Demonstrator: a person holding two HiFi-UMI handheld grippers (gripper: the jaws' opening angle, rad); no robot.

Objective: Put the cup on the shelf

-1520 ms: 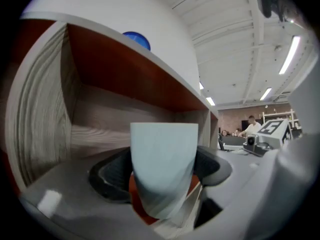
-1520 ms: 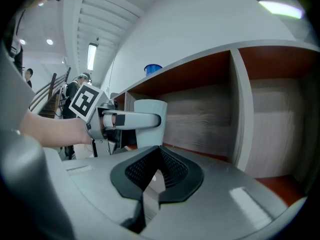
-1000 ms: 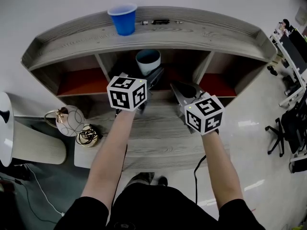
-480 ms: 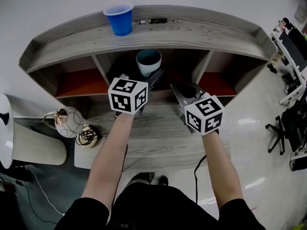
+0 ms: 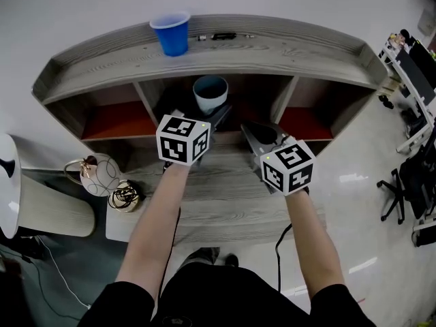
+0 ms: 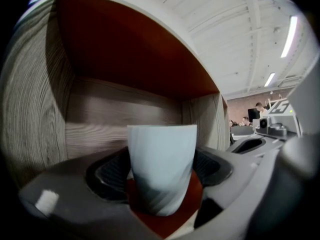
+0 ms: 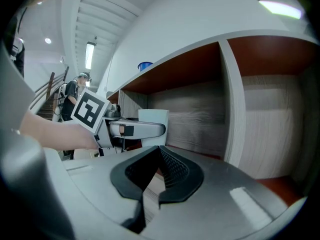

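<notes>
Hardly anything has shifted: left hand-held gripper (image 6: 162, 184) seemingly clamps the cup (image 6: 160, 154); right hand-held gripper (image 7: 159, 153) is closed.

Overhead plus two level shelf (image 5: 306, 50) close-ups

The cup (image 5: 210, 92) sits in the middle compartment of the shelf (image 5: 272, 53), within the left claw (image 5: 219, 114).

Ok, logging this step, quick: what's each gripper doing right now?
Left gripper: closed on the cup.
Right gripper: closed, holding nothing.
</notes>
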